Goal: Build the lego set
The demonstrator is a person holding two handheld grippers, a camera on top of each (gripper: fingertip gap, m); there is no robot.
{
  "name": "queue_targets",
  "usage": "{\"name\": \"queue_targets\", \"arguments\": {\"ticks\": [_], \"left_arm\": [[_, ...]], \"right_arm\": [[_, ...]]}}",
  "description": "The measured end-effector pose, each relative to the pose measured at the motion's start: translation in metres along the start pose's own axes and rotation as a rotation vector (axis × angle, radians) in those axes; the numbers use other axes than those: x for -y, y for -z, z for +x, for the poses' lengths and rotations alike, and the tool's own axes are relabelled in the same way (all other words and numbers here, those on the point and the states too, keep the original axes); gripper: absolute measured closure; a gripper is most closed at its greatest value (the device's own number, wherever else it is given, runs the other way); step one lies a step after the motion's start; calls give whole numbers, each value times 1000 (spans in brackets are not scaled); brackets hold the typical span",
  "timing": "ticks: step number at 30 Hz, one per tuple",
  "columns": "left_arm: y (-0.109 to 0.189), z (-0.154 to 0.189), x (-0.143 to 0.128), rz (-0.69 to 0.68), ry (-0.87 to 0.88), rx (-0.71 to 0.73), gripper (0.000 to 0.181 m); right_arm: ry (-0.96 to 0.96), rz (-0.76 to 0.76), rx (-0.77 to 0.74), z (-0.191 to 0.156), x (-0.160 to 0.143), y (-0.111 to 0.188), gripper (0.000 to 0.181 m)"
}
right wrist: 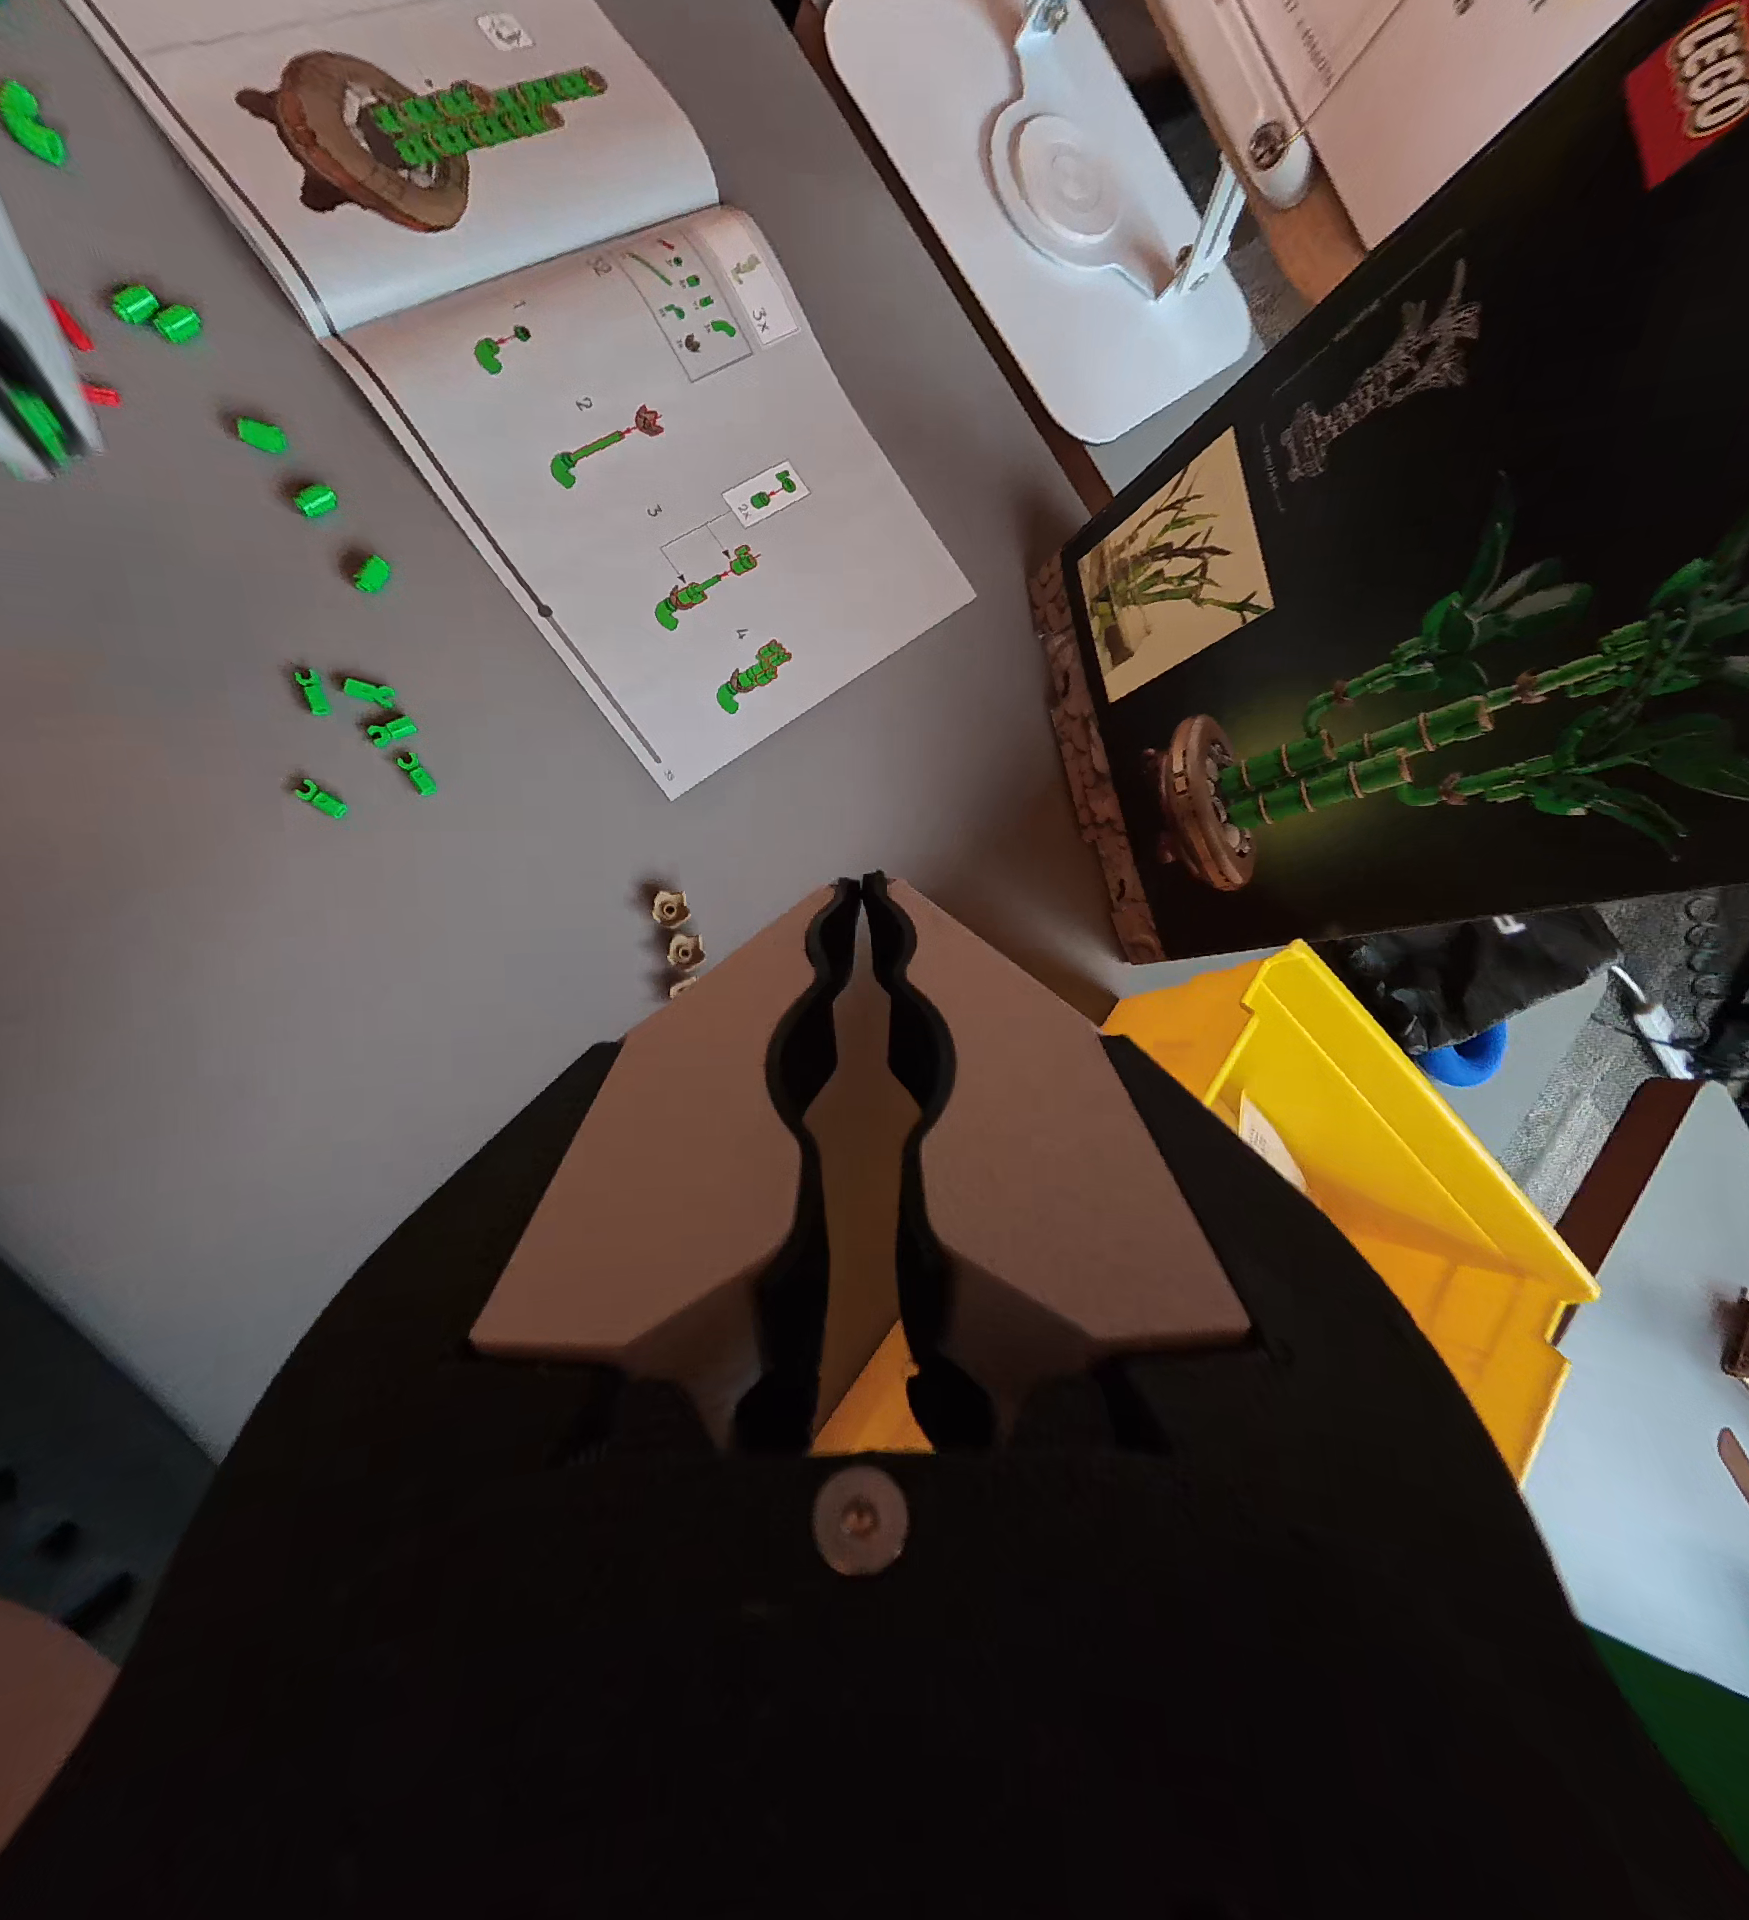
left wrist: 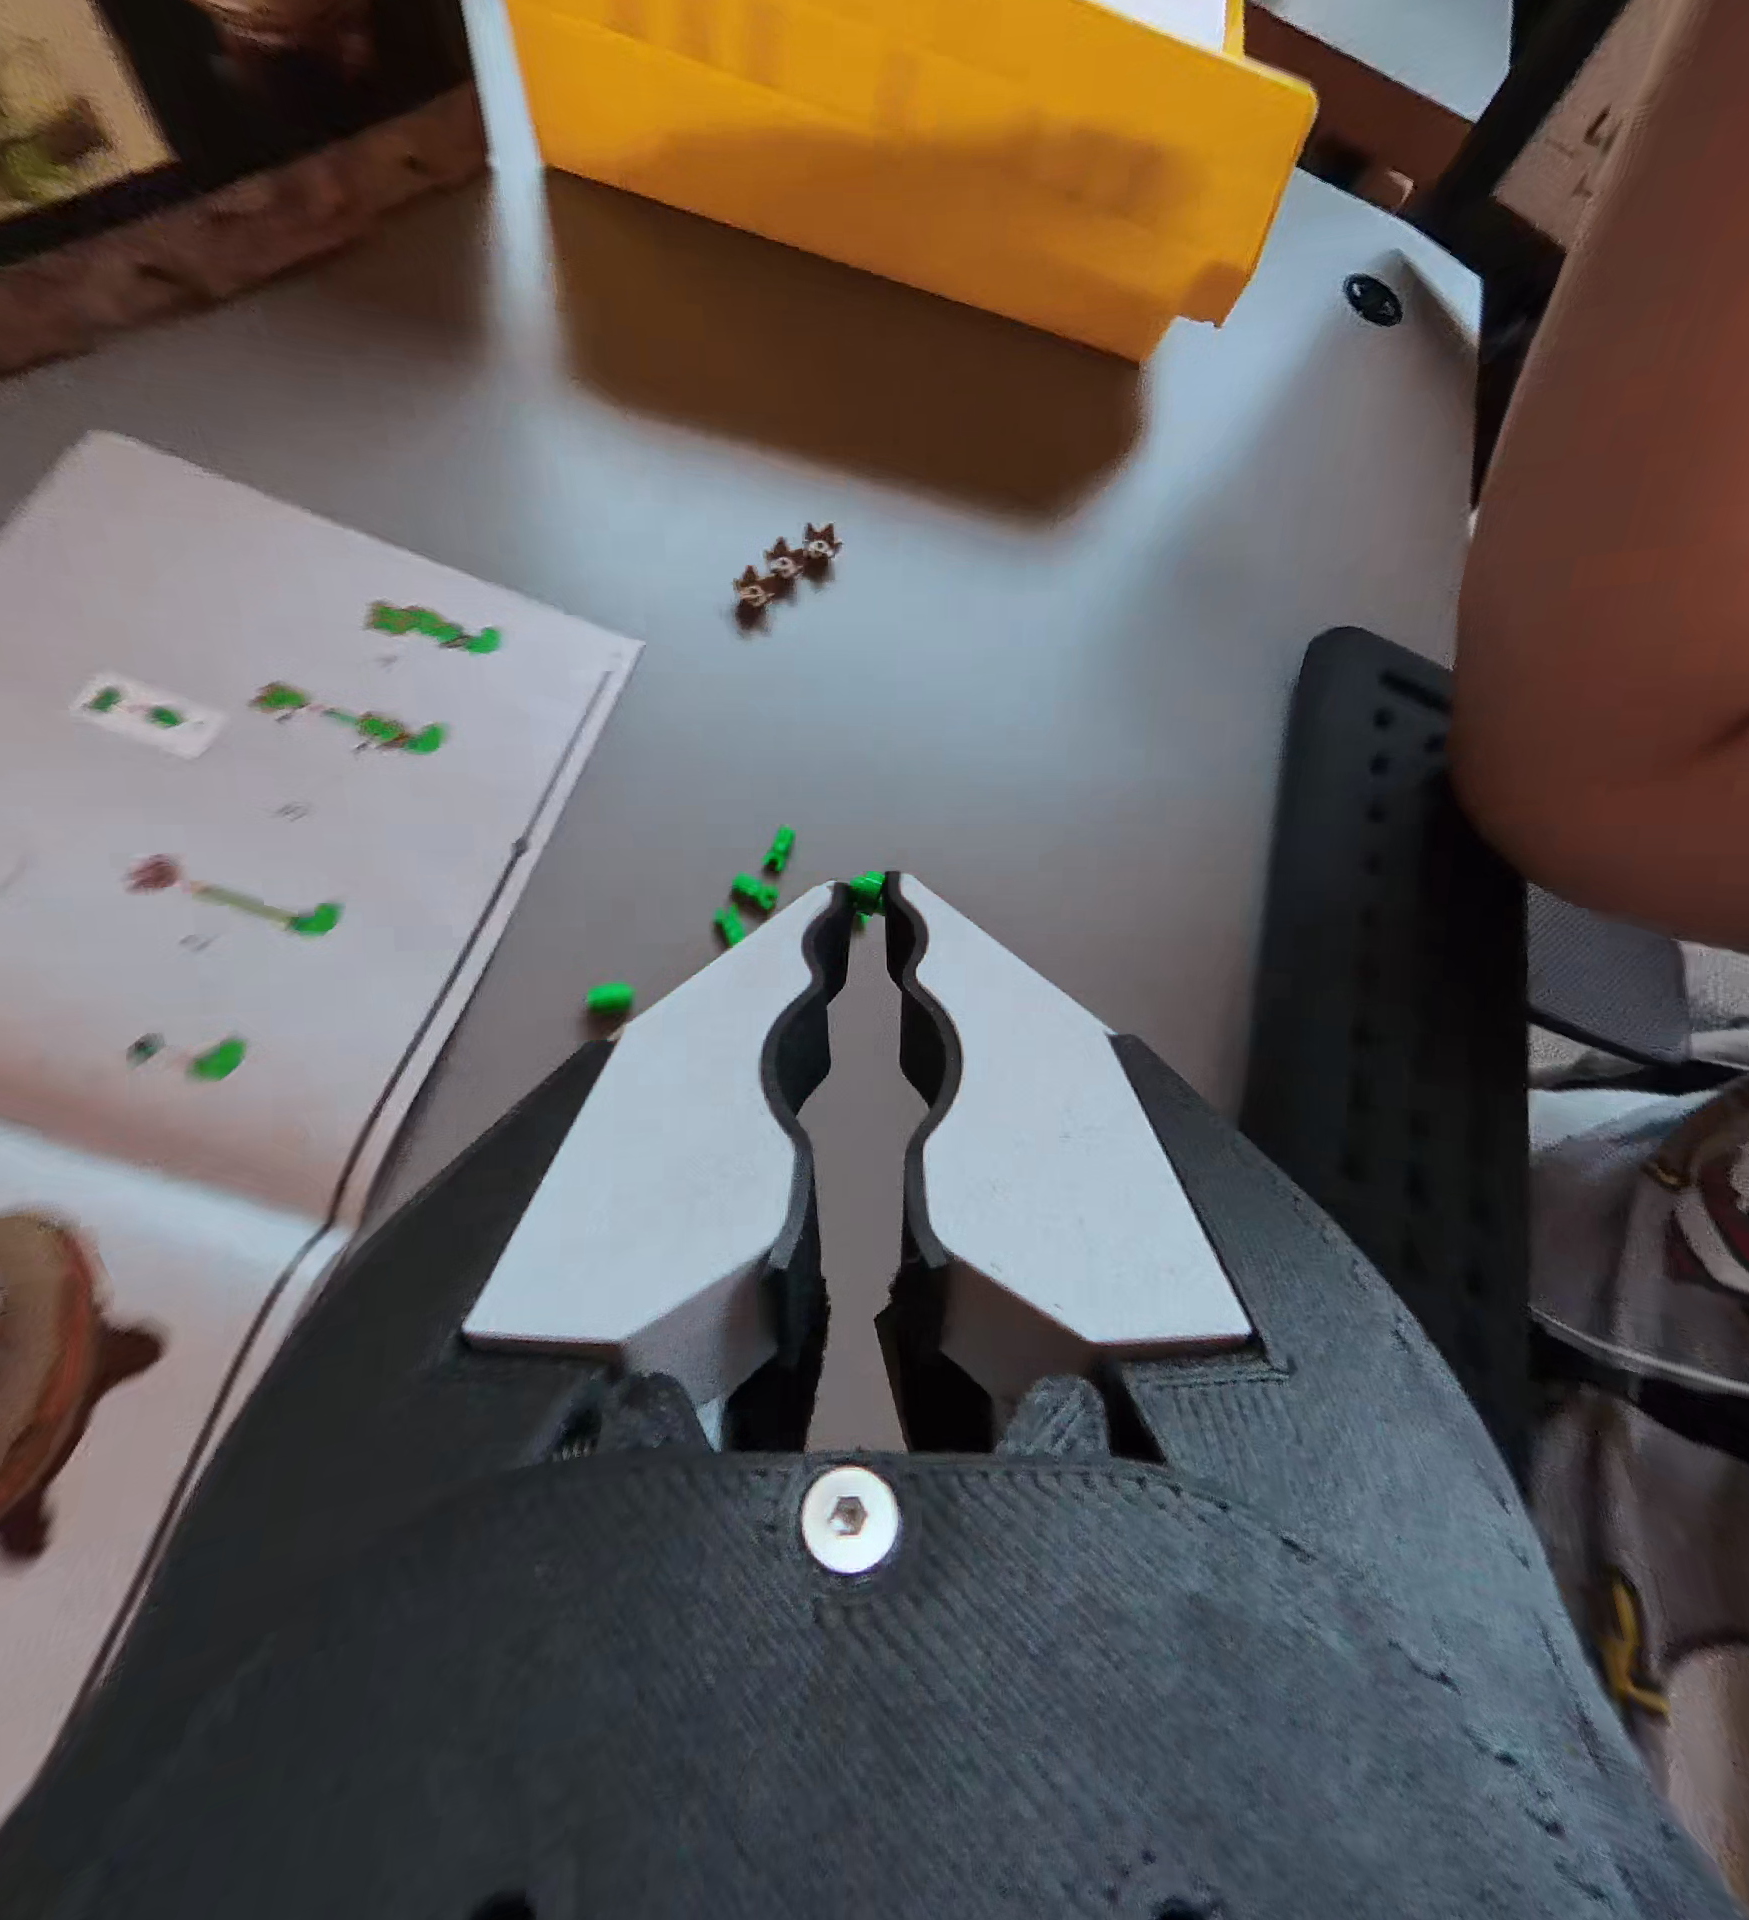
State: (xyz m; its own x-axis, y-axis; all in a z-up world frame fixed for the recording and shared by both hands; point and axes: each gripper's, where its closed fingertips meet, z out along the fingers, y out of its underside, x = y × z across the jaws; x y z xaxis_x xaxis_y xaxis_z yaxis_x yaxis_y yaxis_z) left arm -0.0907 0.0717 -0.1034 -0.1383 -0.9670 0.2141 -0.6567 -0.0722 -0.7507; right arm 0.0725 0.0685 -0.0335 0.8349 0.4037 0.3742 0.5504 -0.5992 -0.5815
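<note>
My left gripper [left wrist: 862, 902] is shut on a small green piece [left wrist: 866, 886] held at its tips just above the grey table [left wrist: 953, 727]. It also shows at the top left of the right wrist view [right wrist: 23, 431], with green at its tip. Several green clip pieces [left wrist: 750, 896] [right wrist: 371, 727] lie just left of it. Three brown spiky pieces [left wrist: 787, 575] [right wrist: 678, 928] lie in a row farther on. My right gripper [right wrist: 865, 883] is shut and empty, over the table beside the brown pieces. Green cylinder pieces [right wrist: 155, 312] and red pins [right wrist: 70, 327] lie near the left gripper.
An open instruction booklet [left wrist: 226, 831] [right wrist: 641, 468] lies on the table. A yellow bin [left wrist: 901, 156] [right wrist: 1369, 1143] stands by the table edge. The black set box [right wrist: 1472, 520] lies beyond the booklet. A black perforated block [left wrist: 1369, 935] and a person's arm [left wrist: 1659, 520] are at the right. The gap from one gripper's tips to the other's is roughly 20 cm. The black perforated block [left wrist: 1369, 935] is closer to my left gripper, around 20 cm from its tips; the right tips are 30 cm off.
</note>
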Motion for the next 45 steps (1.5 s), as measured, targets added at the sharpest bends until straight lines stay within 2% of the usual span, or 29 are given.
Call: {"name": "queue_targets", "arguments": {"ticks": [2,5,10,14,16,20,30,31,33,36,38,40,42,45], "left_arm": [[-41,8,-2,-43,-35,-18,177],[-85,7,4,-102,-87,20,177],[-127,-8,15,-240,-218,152,177],[-141,-16,10,-373,-275,200,177],[-145,-20,10,-396,-292,220,177],[-149,-21,-4,-506,-304,223,177],[-157,-16,0,-535,-300,192,177],[-158,-16,1,-532,-292,188,174],[-156,-17,2,-527,-263,184,158],[-144,-9,34,-356,-227,134,153],[-117,-1,63,-215,-199,106,150],[-76,-4,87,-78,-197,150,148],[-22,-16,101,53,-211,261,150],[69,-40,98,214,-185,453,153]], "right_arm": [[4,33,-5,0,4,6,181],[16,64,-4,-1,5,12,181],[-25,85,-9,6,-5,20,181],[-71,112,-19,13,-15,30,181],[-92,116,-26,15,-21,34,181],[-118,124,-36,17,-27,42,181],[-126,152,-49,19,-29,50,181],[-128,152,-49,19,-29,50,181],[-132,152,-51,21,-31,50,181],[-138,147,-52,22,-33,49,181],[-139,148,-50,23,-34,48,181],[-142,148,-52,24,-35,47,181],[-145,149,-61,26,-36,49,181],[-153,162,-70,28,-36,51,181]]}}
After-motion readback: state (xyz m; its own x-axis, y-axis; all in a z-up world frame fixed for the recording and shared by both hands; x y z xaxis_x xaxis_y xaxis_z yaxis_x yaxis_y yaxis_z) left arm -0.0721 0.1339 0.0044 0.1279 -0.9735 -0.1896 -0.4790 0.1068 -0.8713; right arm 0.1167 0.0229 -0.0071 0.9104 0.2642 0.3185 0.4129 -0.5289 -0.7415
